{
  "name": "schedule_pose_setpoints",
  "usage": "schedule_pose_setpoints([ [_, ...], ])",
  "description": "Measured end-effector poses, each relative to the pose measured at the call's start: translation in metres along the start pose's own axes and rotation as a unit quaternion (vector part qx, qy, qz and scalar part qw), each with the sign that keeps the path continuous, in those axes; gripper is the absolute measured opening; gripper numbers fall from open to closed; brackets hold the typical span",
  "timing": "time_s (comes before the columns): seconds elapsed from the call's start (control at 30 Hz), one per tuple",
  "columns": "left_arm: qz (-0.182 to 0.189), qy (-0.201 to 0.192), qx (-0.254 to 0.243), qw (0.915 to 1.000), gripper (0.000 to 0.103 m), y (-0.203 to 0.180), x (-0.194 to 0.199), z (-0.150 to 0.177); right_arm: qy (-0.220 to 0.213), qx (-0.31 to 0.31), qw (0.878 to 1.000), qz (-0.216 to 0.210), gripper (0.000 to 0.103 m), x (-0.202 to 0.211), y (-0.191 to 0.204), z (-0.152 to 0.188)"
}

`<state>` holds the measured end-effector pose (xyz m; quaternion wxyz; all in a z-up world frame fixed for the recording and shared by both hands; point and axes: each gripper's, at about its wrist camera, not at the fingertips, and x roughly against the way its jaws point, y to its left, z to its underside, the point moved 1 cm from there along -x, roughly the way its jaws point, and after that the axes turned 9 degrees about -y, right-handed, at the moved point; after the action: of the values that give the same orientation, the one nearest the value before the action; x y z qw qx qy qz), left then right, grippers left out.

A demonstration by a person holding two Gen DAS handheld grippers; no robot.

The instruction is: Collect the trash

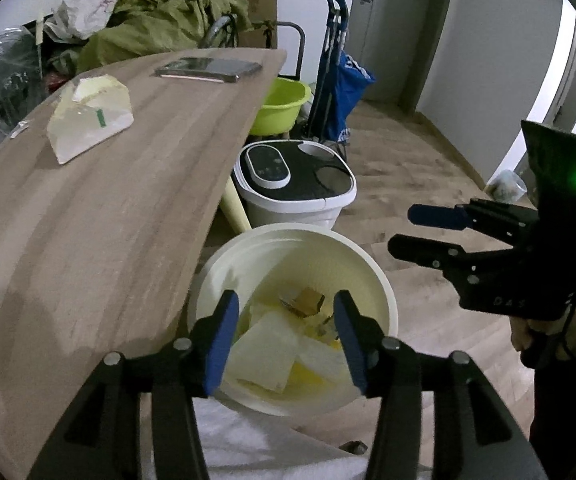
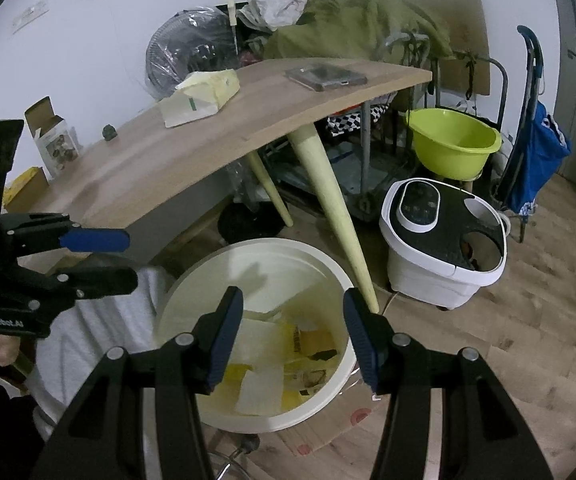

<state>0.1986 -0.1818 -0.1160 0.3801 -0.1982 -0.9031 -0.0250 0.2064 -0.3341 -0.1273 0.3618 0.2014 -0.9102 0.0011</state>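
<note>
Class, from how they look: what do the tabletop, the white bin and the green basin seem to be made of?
Tabletop: wood or wood-look laminate, matt; light grain streaks run along it.
Bin: probably plastic, smooth cream-white; thin seamless wall, soft sheen.
Basin: plastic, glossy lime green; uniform colour, rolled rim.

A round white bin [image 1: 383, 280] stands upright on the floor just beside my table's edge, open-topped. Inside lies the trash [image 1: 266, 354]: flat white sheets, yellow wrappers and a small brown piece, perhaps cardboard, piled loosely on the bottom. The bin is only partly full, its inner wall bare.
</note>
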Motion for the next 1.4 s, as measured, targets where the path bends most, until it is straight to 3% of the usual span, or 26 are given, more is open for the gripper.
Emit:
schedule_pose_setpoints([
  [0.53,-0.021,-0.094,0.033,0.9948,0.050,0.026,0.067,-0.002,-0.025,0.043,0.999,-0.006,0.050,0.024,0.039,-0.026],
  [0.67,-0.023,-0.117,0.046,0.9918,0.050,0.032,0.083,-0.001,-0.035,0.053,0.998,-0.009,0.059,0.031,0.052,-0.035],
  [0.9,-0.056,-0.171,0.046,0.9826,0.051,0.045,0.117,0.002,-0.055,0.073,0.996,-0.025,0.065,0.046,0.074,-0.050],
  [1.07,-0.073,-0.199,0.054,0.9757,0.059,0.053,0.139,0.007,-0.077,0.088,0.992,-0.038,0.072,0.060,0.091,-0.064],
  [1.3,-0.108,-0.254,0.066,0.9589,0.072,0.060,0.179,0.013,-0.113,0.107,0.987,-0.050,0.081,0.085,0.113,-0.082],
  [1.4,-0.134,-0.266,0.055,0.9530,0.082,0.059,0.191,0.014,-0.125,0.103,0.985,-0.059,0.082,0.094,0.118,-0.087],
])
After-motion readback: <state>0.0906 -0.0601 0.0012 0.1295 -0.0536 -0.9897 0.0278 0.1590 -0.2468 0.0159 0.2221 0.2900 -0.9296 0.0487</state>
